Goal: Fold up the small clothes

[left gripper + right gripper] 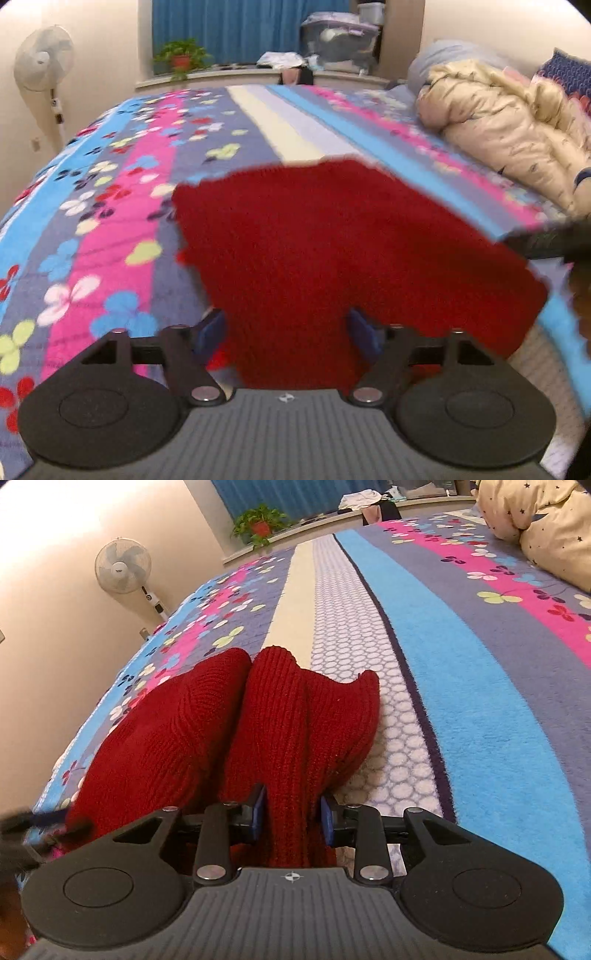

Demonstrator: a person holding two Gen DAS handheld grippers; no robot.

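A red knit garment (332, 251) lies on the striped flowered bedspread (122, 221), stretched and blurred in the left wrist view. My left gripper (288, 332) has its blue pads either side of the garment's near edge, which fills the gap between them. In the right wrist view the same red knit (288, 716) bunches into two humps. My right gripper (291, 816) is shut on a fold of it, blue pads (258, 812) pressing both sides. The other gripper shows as a dark blur at the left edge (22, 838).
A cream quilted jacket (509, 122) lies bunched at the right of the bed. A standing fan (44, 62) is by the left wall. A potted plant (183, 55) and storage boxes (340, 37) sit on the window ledge beyond the bed.
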